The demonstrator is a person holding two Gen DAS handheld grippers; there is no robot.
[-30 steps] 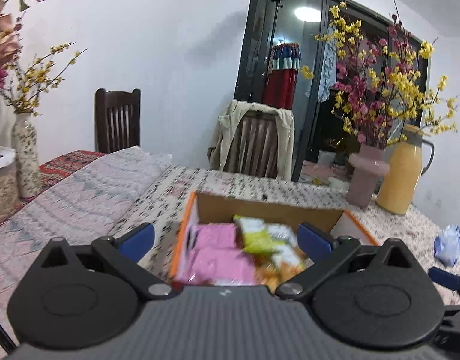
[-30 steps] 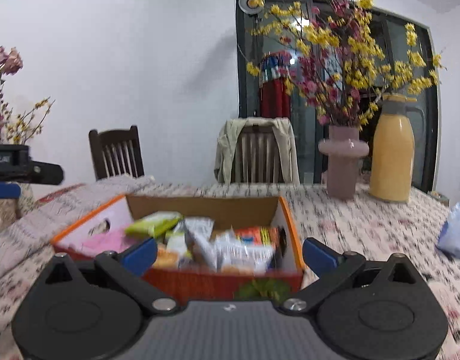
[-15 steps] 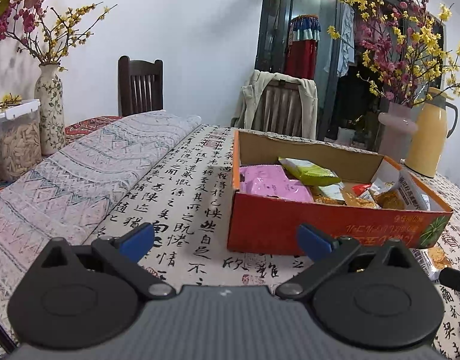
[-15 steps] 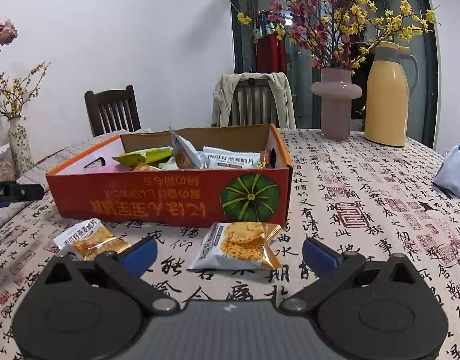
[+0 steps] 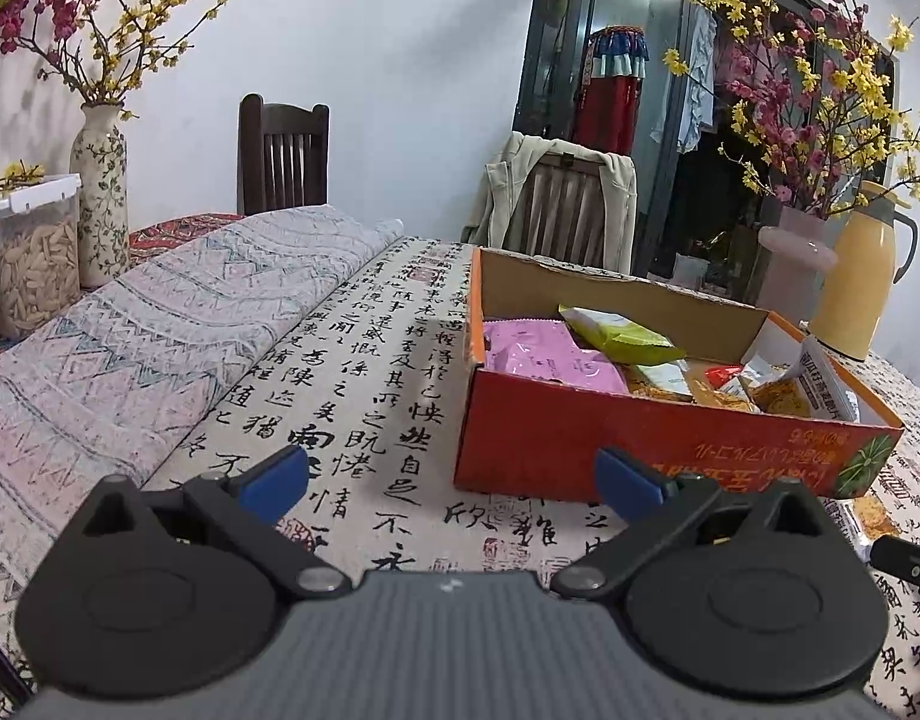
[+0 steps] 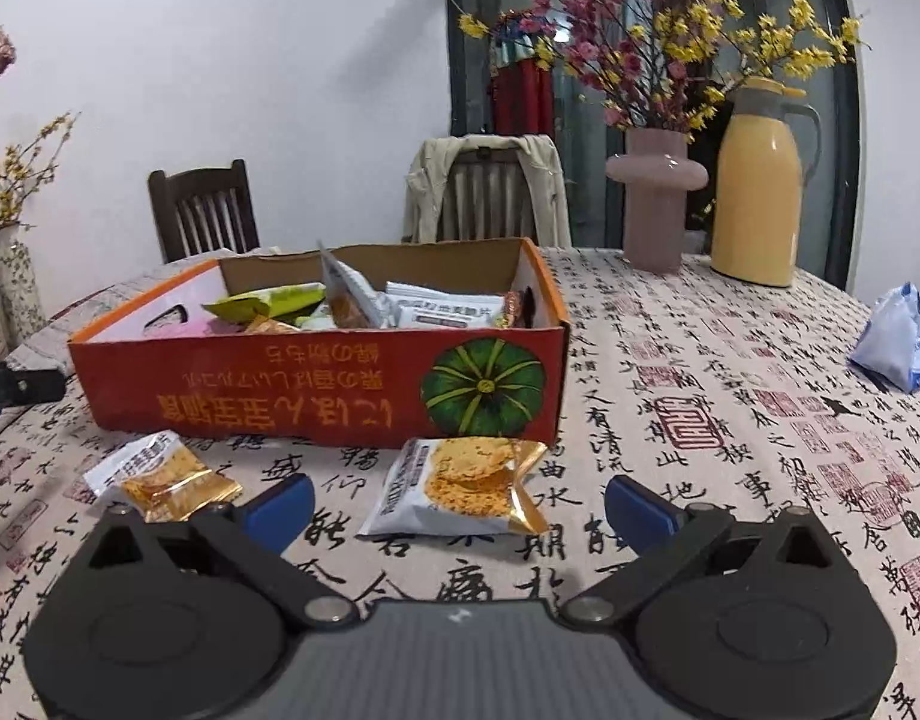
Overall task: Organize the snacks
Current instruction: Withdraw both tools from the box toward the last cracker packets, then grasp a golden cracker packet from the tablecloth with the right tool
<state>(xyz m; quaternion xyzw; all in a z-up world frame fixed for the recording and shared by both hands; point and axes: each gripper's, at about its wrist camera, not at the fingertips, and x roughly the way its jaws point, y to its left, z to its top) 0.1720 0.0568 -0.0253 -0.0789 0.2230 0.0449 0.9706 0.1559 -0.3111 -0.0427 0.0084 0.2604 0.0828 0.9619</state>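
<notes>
An orange cardboard box (image 6: pixel 316 384) printed with a pumpkin sits on the table, holding several snack packets: pink (image 5: pixel 544 360), green (image 5: pixel 616 336) and white ones (image 6: pixel 436 306). Two white-and-gold cracker packets lie loose on the cloth in front of it, one (image 6: pixel 460 486) just ahead of my right gripper (image 6: pixel 459 504), the other (image 6: pixel 160 474) by its left fingertip. My right gripper is open and empty. My left gripper (image 5: pixel 454 480) is open too, low over the cloth off the box's (image 5: pixel 640 444) left front corner.
A pink vase of blossoms (image 6: pixel 655 198) and a yellow thermos jug (image 6: pixel 757 192) stand behind the box. A blue-white bag (image 6: pixel 898 342) lies far right. A folded patterned cloth (image 5: pixel 160 324), floral vase (image 5: pixel 100 198) and clear food container (image 5: pixel 28 264) are at left. Chairs (image 6: pixel 202 210) stand beyond.
Both grippers have pulled back from over the box and dropped low to the table. The two loose packets in front of the box have come into the right wrist view.
</notes>
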